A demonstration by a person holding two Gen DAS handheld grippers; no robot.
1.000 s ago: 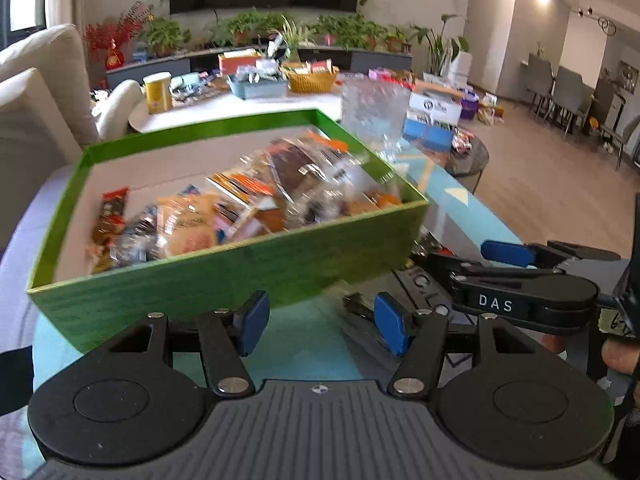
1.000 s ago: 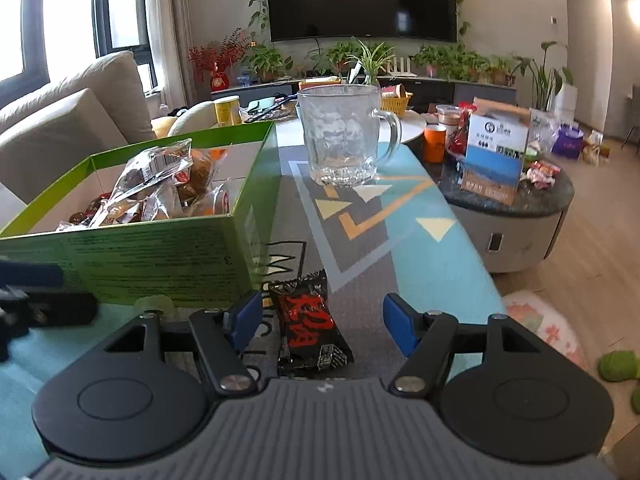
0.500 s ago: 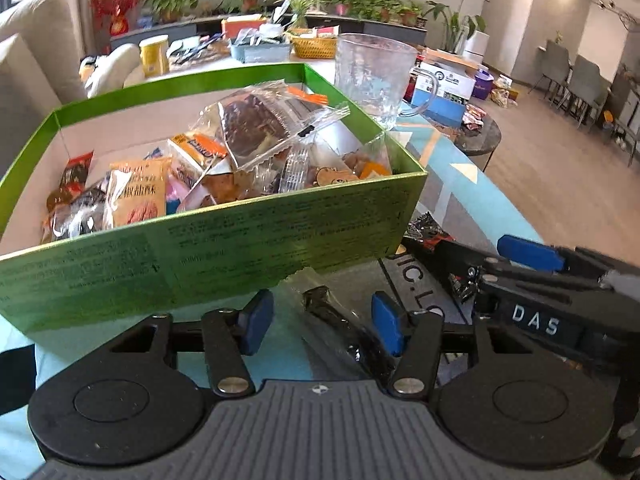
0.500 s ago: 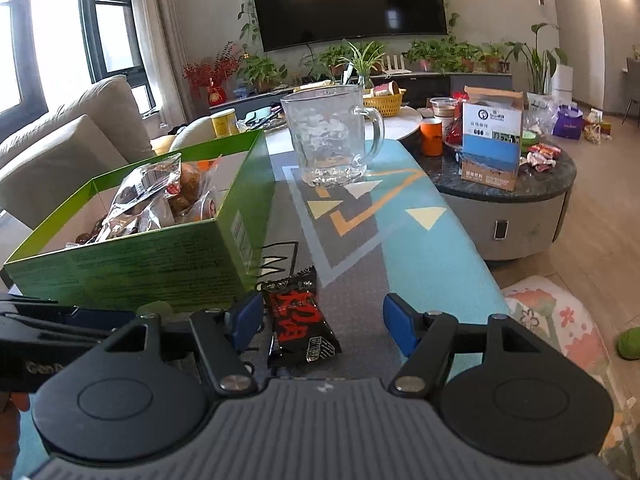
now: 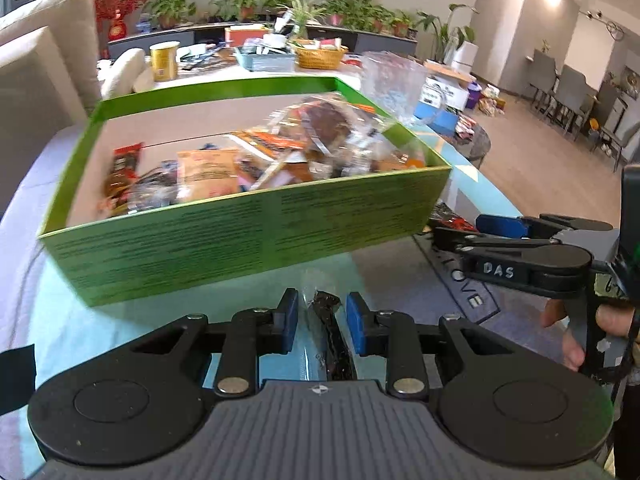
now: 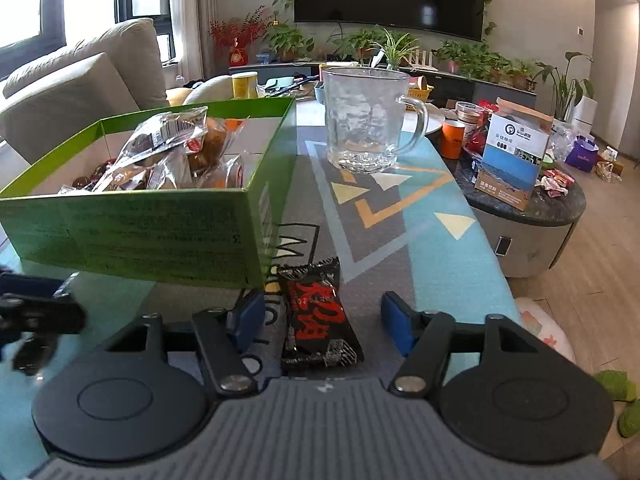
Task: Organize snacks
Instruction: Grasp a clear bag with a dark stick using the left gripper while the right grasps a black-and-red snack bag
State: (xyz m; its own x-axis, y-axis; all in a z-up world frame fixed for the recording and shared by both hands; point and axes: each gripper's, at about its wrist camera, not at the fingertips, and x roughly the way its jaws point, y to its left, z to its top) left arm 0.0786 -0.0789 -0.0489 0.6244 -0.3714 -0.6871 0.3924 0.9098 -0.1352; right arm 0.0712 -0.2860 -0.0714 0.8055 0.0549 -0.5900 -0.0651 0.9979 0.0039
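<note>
From the left wrist, a green box [image 5: 244,224] full of snack packets is seen on the table [image 5: 80,332]. In front of the box, a small dark snack in a clear wrapper [image 5: 330,332] is caught between the blue pads of the left gripper [image 5: 322,322], whose jaws are nearly together around it. The right gripper [image 5: 468,230] is seen to the right of the box, just above a red and black snack.

From the right wrist, the red and black snack [image 6: 318,316] is seen lying flat on the table by the near right corner of the box [image 6: 160,232]. The right gripper [image 6: 322,320] is held over it with jaws wide apart, not touching it. A glass mug [image 6: 368,120] is stood behind the box's right side.
</note>
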